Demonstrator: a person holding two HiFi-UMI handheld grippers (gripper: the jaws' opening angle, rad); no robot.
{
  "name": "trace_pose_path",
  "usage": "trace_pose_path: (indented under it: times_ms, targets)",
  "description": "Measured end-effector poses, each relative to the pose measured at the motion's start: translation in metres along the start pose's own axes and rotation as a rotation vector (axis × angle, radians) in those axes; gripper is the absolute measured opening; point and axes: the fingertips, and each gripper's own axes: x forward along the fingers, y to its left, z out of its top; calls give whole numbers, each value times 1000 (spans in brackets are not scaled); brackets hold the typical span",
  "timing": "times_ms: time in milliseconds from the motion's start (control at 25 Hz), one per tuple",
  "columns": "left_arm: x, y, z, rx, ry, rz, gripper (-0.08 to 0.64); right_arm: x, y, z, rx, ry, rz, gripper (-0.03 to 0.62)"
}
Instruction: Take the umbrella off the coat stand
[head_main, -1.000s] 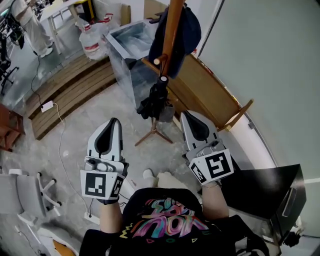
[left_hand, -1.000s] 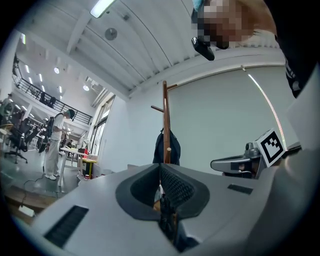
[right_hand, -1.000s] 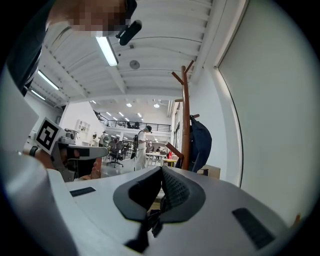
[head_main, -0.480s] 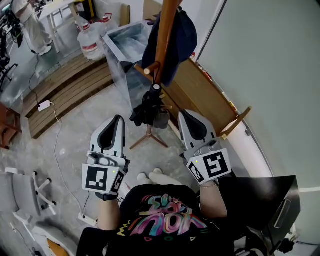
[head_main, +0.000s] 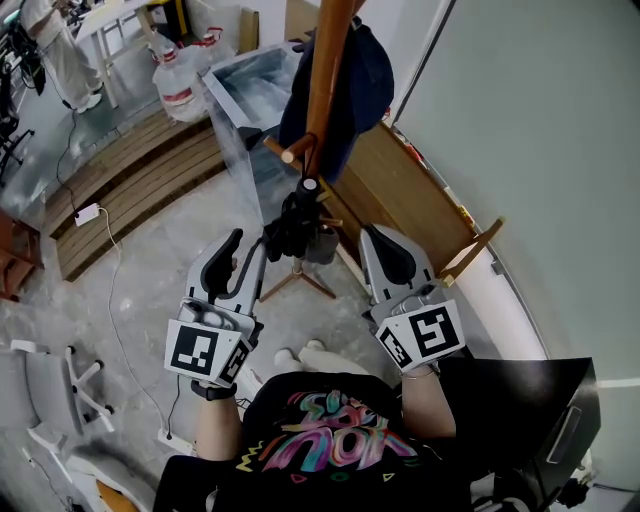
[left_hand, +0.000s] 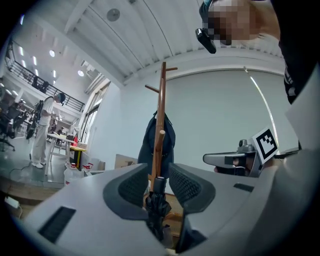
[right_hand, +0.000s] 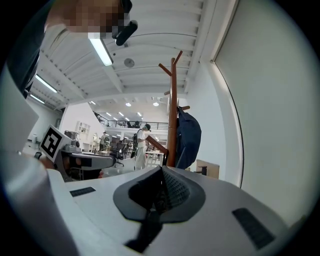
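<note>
The left gripper (head_main: 246, 252) has just been opening its jaws: they stand apart, with nothing pressed between the pads. In the left gripper view the gripper (left_hand: 160, 181) looks straight along its jaws at the folded black umbrella (left_hand: 158, 202), which fills the gap. The head view puts the umbrella (head_main: 298, 215) just ahead of the tips and slightly towards the right jaw, so I judge it lined up but not yet gripped. Its long axis runs upright, alongside the pole of the coat stand (head_main: 326, 75), and it hangs below a lower peg (head_main: 289, 155). The jaws point level, so they would meet it across its width. The right gripper (head_main: 386, 252) has its jaws pressed together on nothing and sits near the stand's other side, a little further from the umbrella than the left one. Its own view shows the same closed jaws (right_hand: 160, 192) with the stand (right_hand: 173, 115) beyond. A dark blue garment (head_main: 366, 70) hangs higher up. How the umbrella hooks onto the peg cannot be made out, and its lower end is hidden behind the left gripper's body.
</note>
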Motion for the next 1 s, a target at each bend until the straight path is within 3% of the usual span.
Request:
trace_pose_path:
  times_ms: [480,720,1000]
  targets:
    - [27,-12,-27,5,62,-88,253,2,-13,-10,15,11,-14,15]
    - [44,-14,-38,39,93,-110,272,1,-17,-15,18,24,-19,15]
    - [64,-6,-79,101,193,-145,281,2,-24,-26,31,44,-26,15]
